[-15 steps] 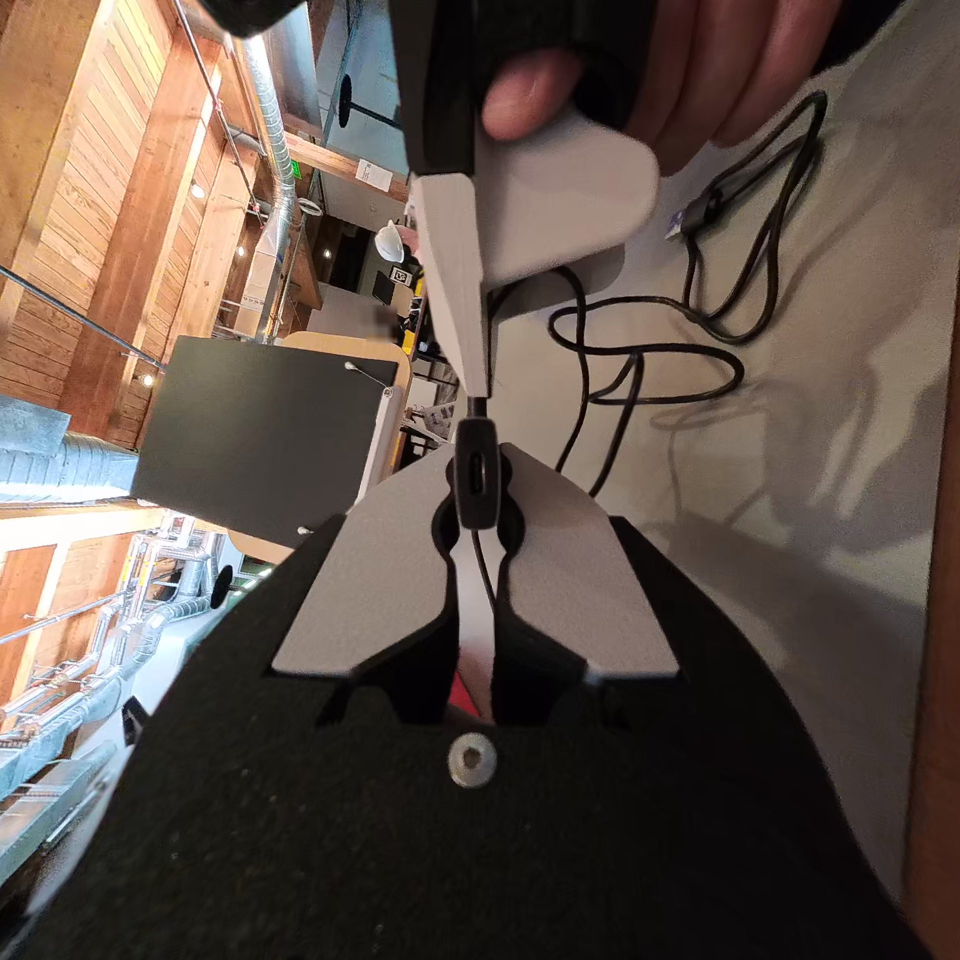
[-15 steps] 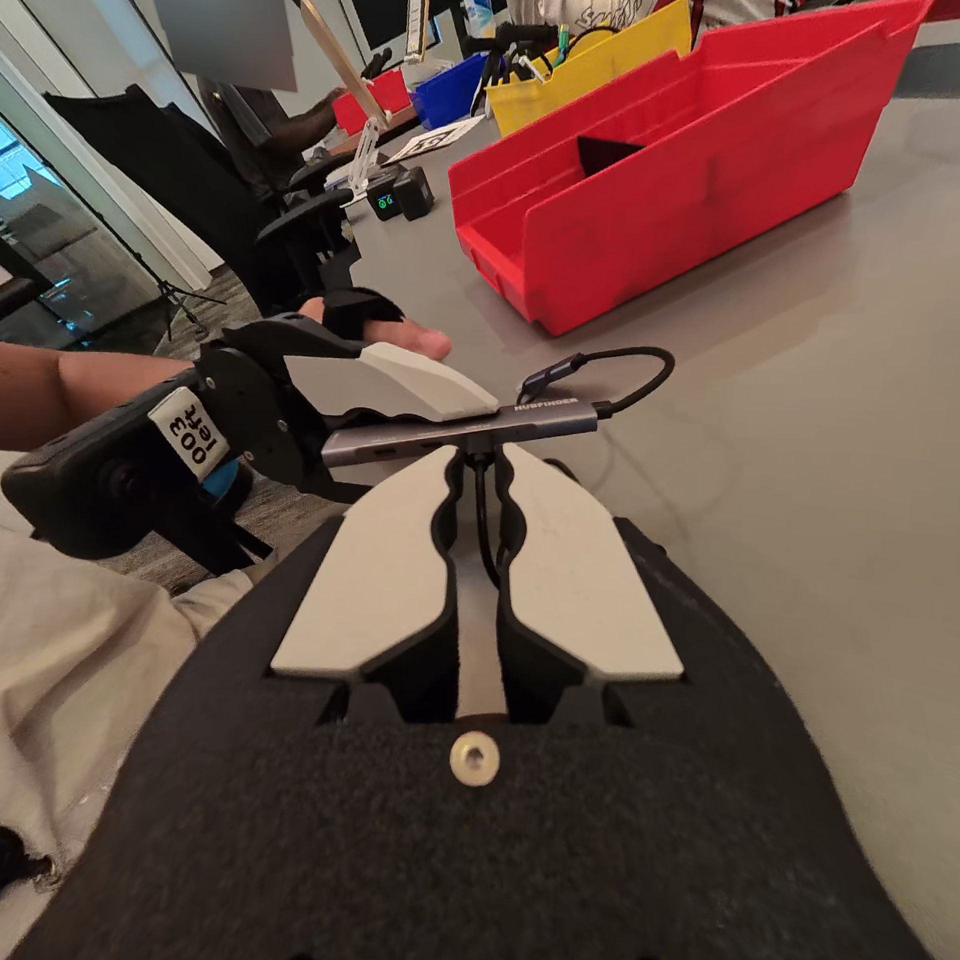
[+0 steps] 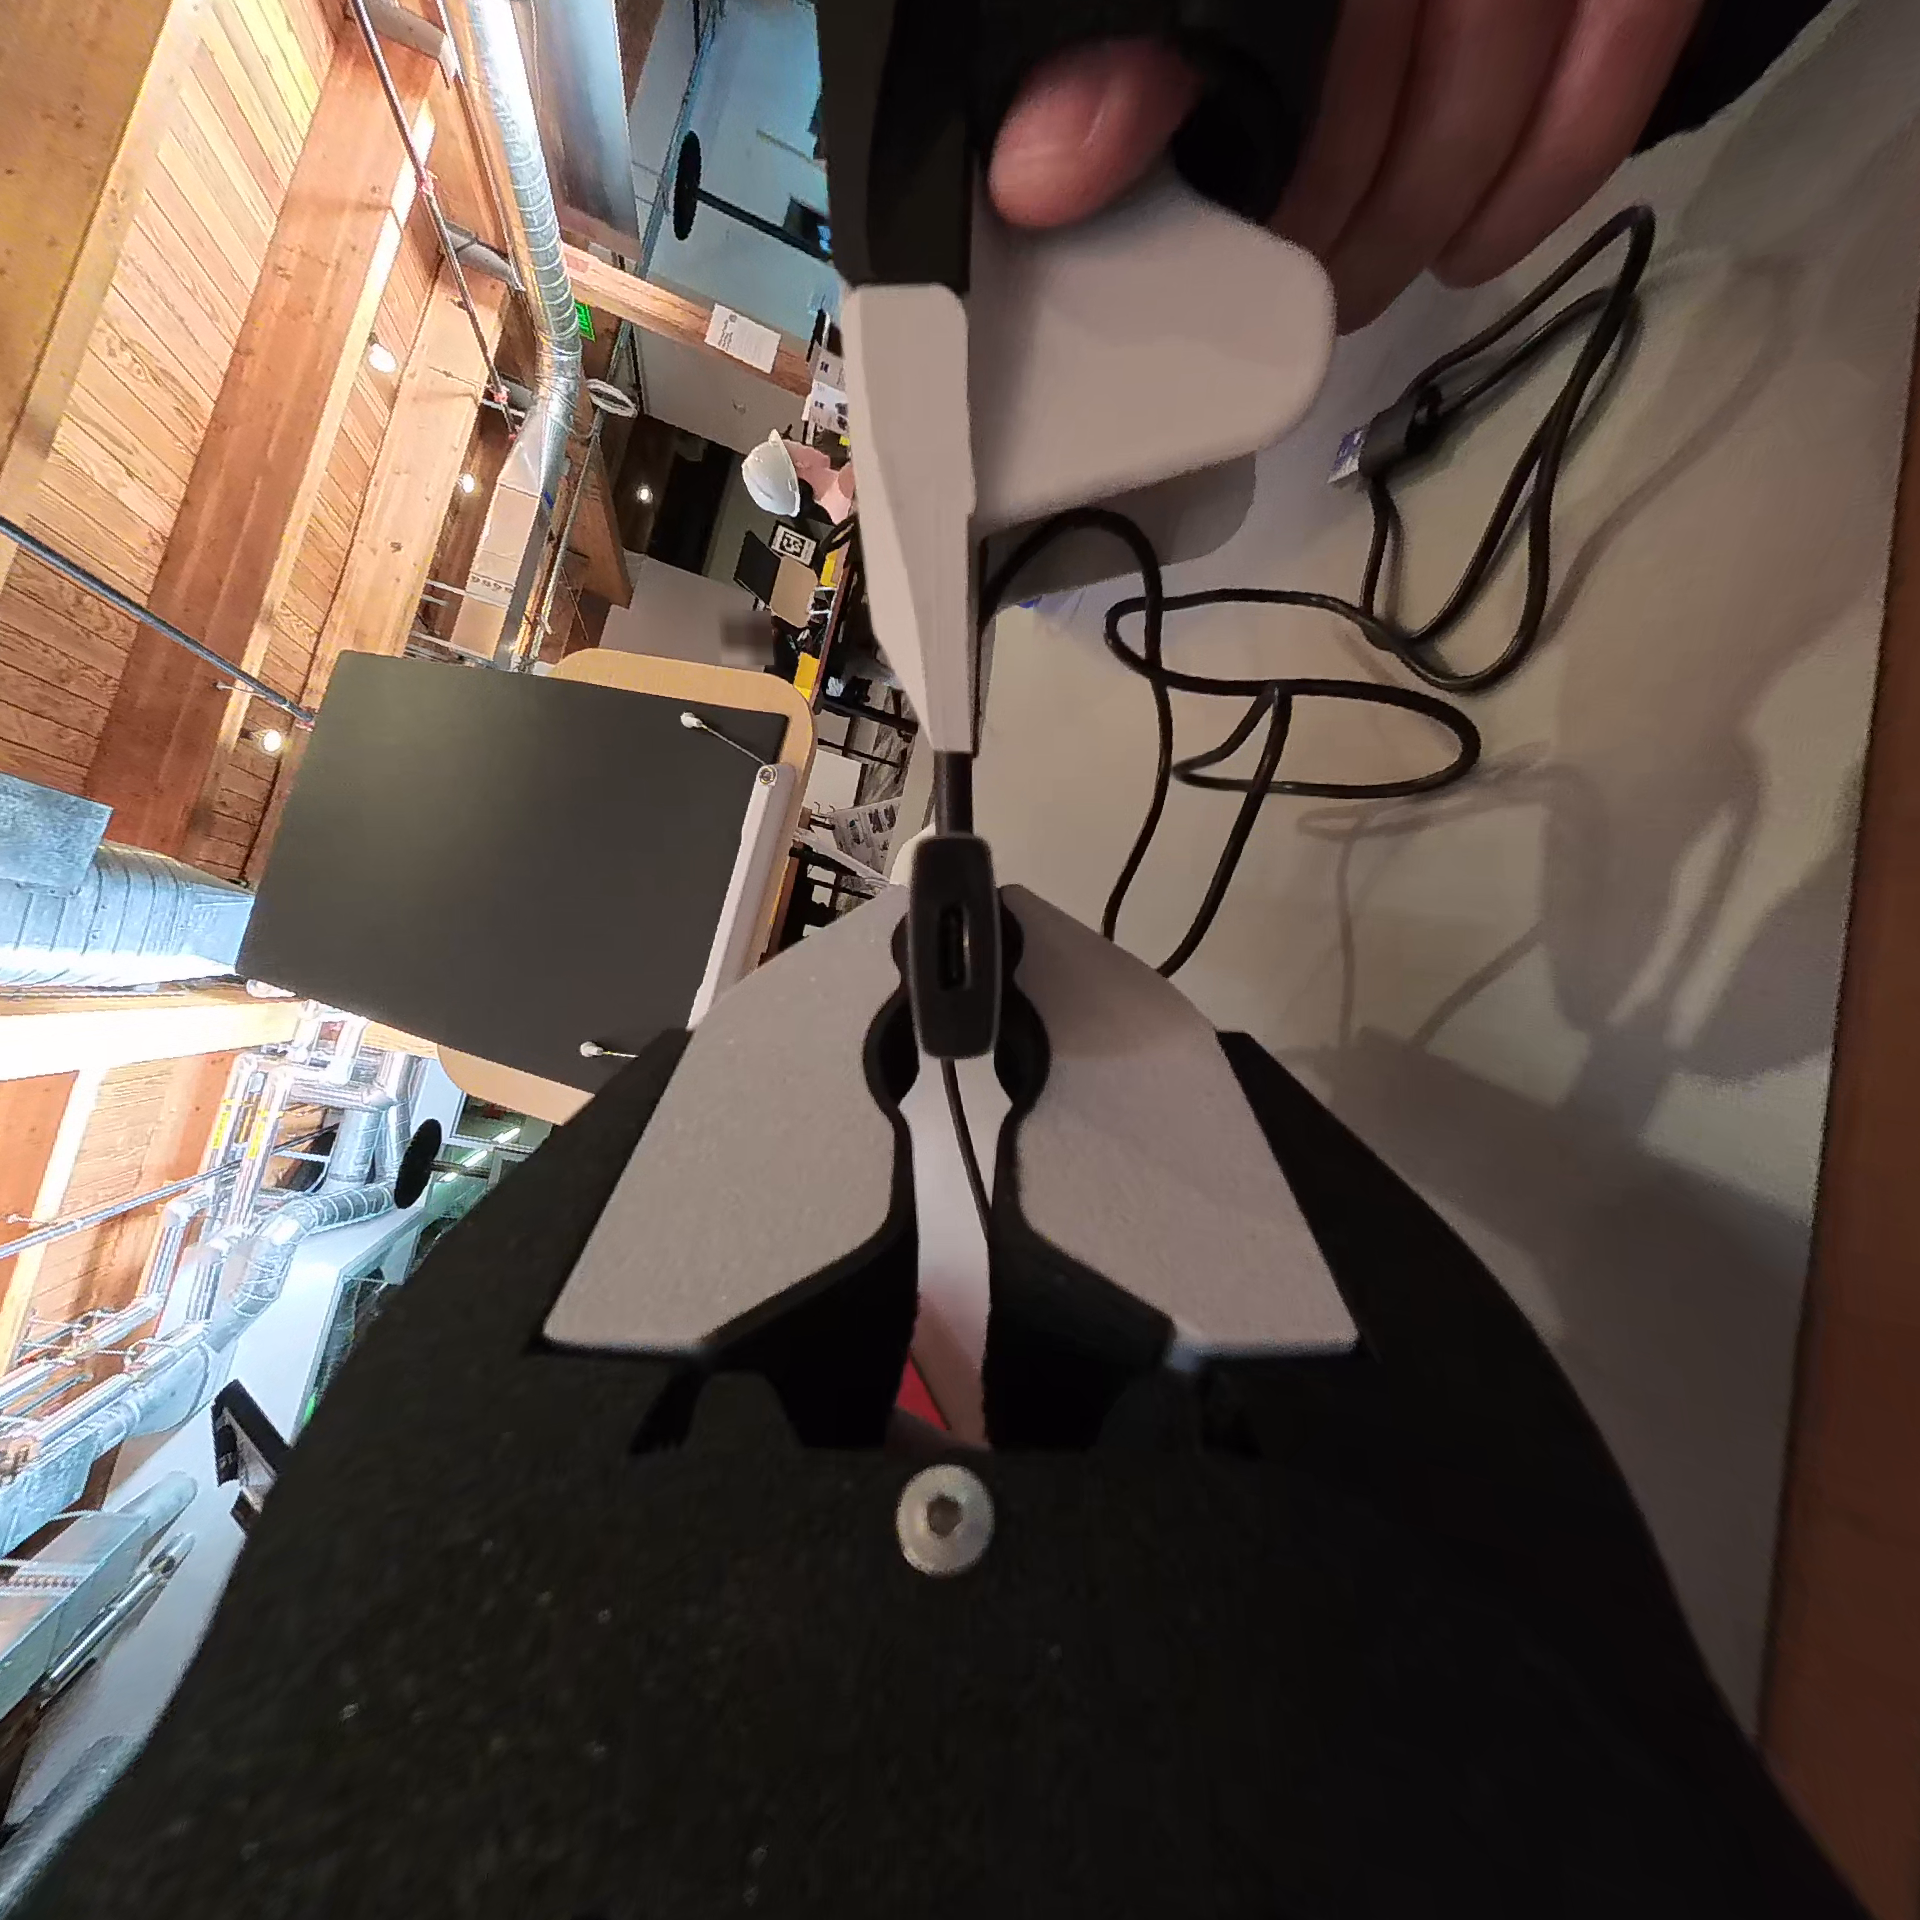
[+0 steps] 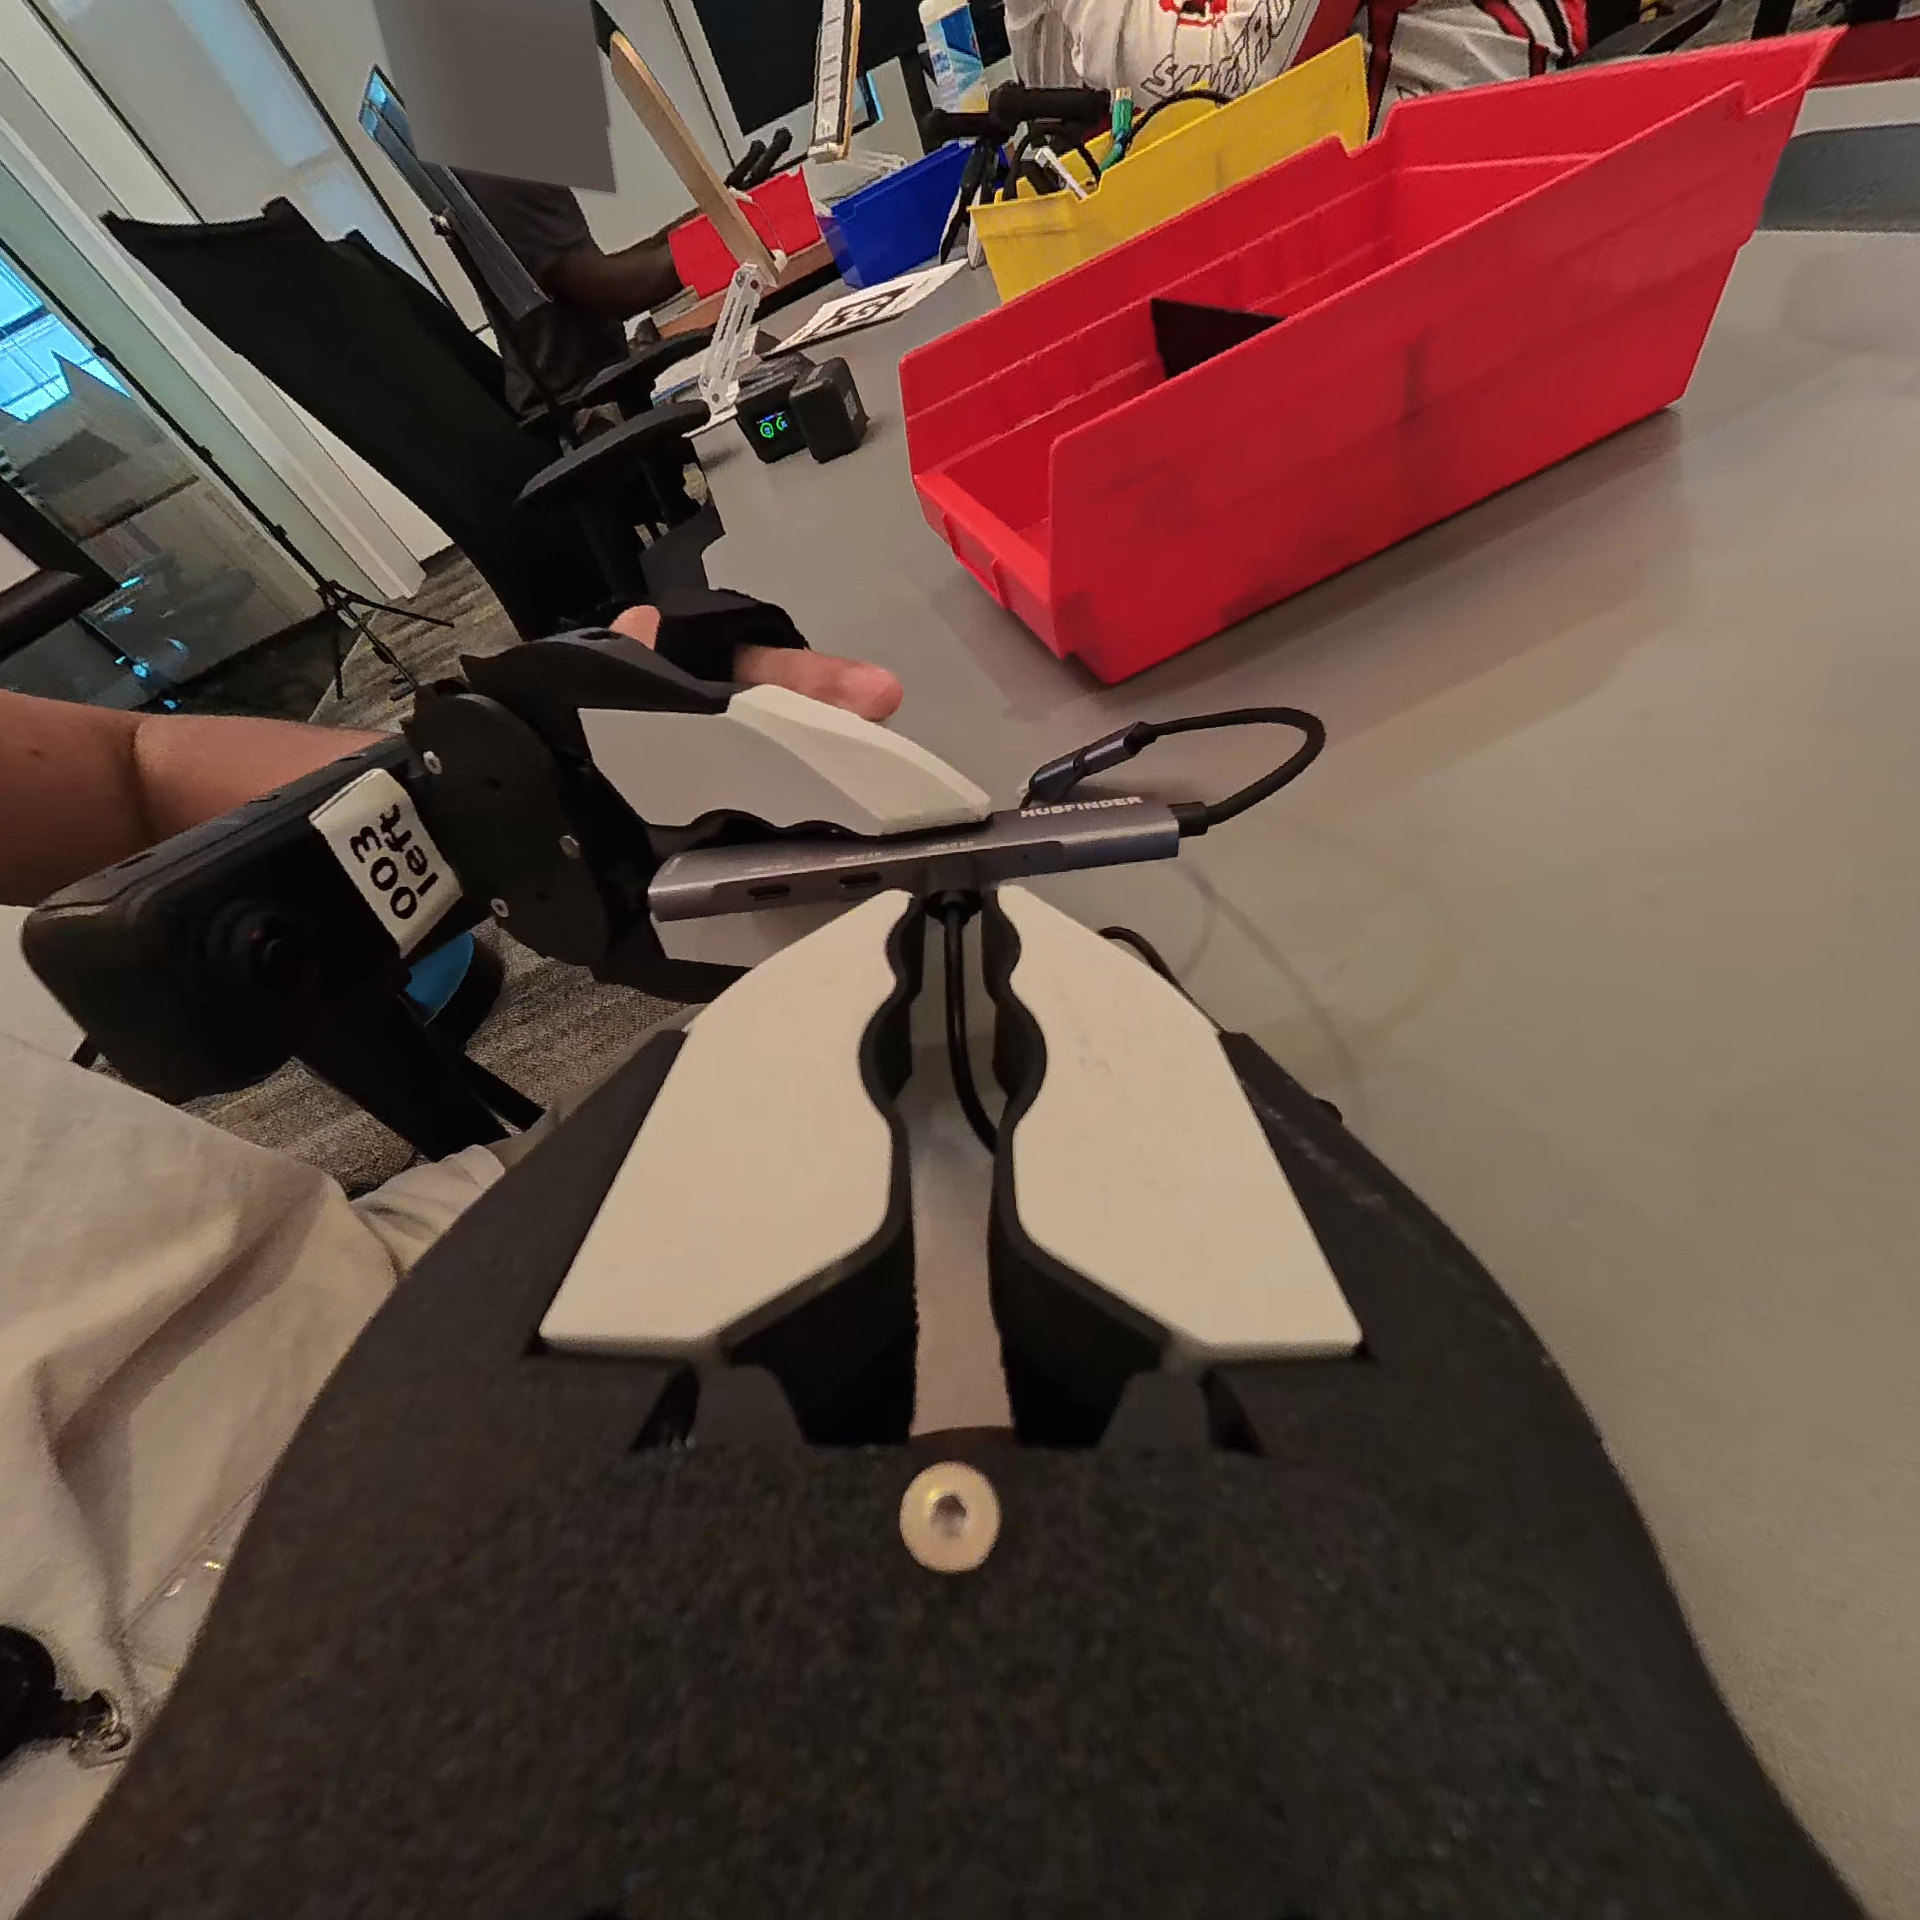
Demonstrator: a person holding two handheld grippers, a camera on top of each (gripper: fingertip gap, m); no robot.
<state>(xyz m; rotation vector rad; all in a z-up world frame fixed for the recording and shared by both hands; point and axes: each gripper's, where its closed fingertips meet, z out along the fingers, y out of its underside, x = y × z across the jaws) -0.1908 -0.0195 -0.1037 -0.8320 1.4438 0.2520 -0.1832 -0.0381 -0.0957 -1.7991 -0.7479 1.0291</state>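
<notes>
A slim grey USB hub [image 4: 914, 860] is held level above the grey table [image 4: 1558, 987]. My left gripper [image 4: 831, 805] is shut on the hub's flat faces from the left. In the left wrist view my left gripper [image 3: 951, 935] clamps the hub [image 3: 951, 971], seen end on. My right gripper [image 4: 951, 920] is shut on a black cable plug [image 4: 948, 902] that sits at the hub's near side; its fingers [image 3: 920, 520] come in from above in the left wrist view. The black cable [image 3: 1299, 717] trails in loops over the table. The hub's own short lead [image 4: 1247, 758] curls to the right.
A red bin [image 4: 1351, 436] stands on the table behind the hub, with a yellow bin [image 4: 1174, 197] and a blue bin [image 4: 904, 208] farther back. Two small black devices [image 4: 805, 416] sit left of the red bin. A black office chair [image 4: 416, 416] and a seated person are at the far left. Less than 4 cm separates the two grippers' tips.
</notes>
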